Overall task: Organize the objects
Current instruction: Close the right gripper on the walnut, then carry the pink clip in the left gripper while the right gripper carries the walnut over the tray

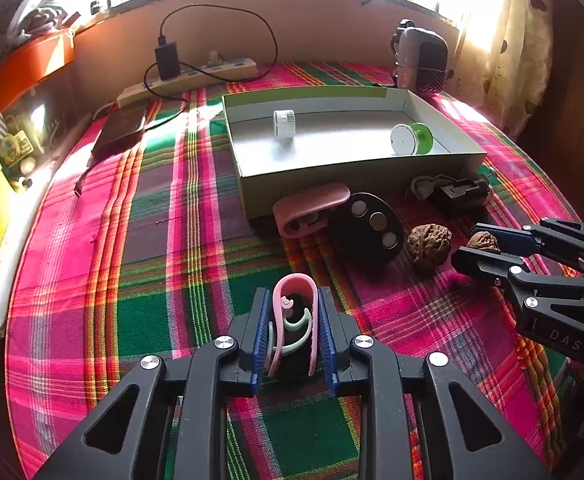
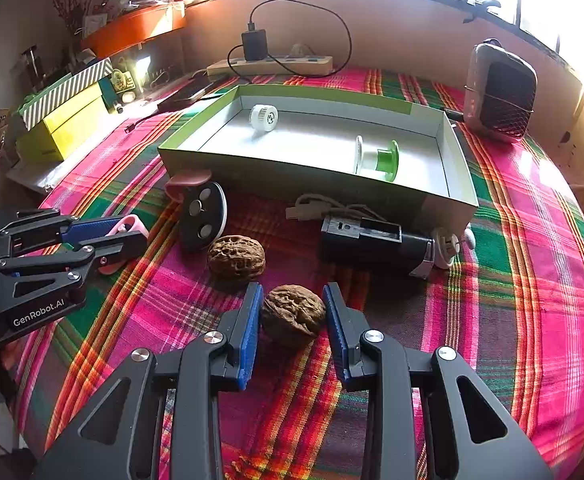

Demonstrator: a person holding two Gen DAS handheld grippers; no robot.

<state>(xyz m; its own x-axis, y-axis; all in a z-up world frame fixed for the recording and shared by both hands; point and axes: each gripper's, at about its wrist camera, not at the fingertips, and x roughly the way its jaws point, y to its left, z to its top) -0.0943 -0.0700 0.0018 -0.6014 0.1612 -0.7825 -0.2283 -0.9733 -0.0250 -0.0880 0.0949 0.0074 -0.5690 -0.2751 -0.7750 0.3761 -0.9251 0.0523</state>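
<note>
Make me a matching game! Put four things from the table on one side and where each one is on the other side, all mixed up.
Things:
1. green spool
2. pink clip
3. walnut
4. black remote

Places:
A. between the right gripper's pads
B. inside the box
C. on the cloth, outside the box
D. between the left gripper's pads

Pairs: 1-B, 2-D, 3-A, 4-C

White letters "GenRobot.AI" run along the black body of the left gripper [image 2: 104,240], at nine o'clock in the right wrist view. In the left wrist view, faint letters "DAS" show on the right gripper [image 1: 481,246], at four o'clock. Nothing else is legible.
</note>
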